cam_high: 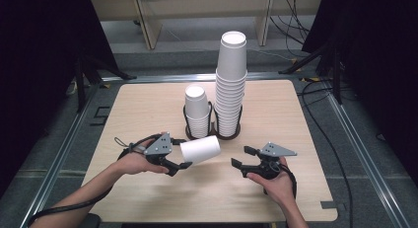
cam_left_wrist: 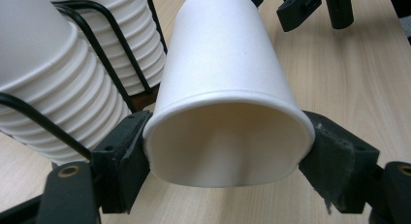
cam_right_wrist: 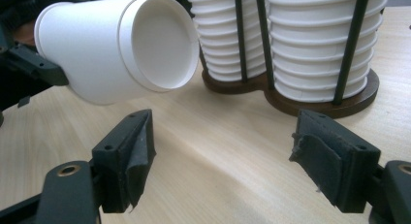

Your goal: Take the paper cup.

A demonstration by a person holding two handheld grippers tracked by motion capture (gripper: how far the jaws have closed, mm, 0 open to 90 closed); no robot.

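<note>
A single white paper cup (cam_high: 199, 150) lies on its side above the table, its mouth towards my left hand. My left gripper (cam_high: 181, 153) is shut on the cup's rim (cam_left_wrist: 223, 136), and the pads squeeze it slightly oval. The cup's base (cam_right_wrist: 160, 42) points at my right gripper (cam_high: 241, 156), which hovers a short way to the right of it. In the right gripper view that gripper (cam_right_wrist: 223, 156) is open, with bare wood between its pads. Behind the cup stands a dark wire cup holder (cam_high: 213, 134) with a short stack of cups (cam_high: 196, 112) and a tall stack of cups (cam_high: 230, 85).
The light wooden table (cam_high: 276, 109) has rounded corners and a metal frame around it. Black cables run over the grey floor at the right and the back. Dark curtains hang on both sides.
</note>
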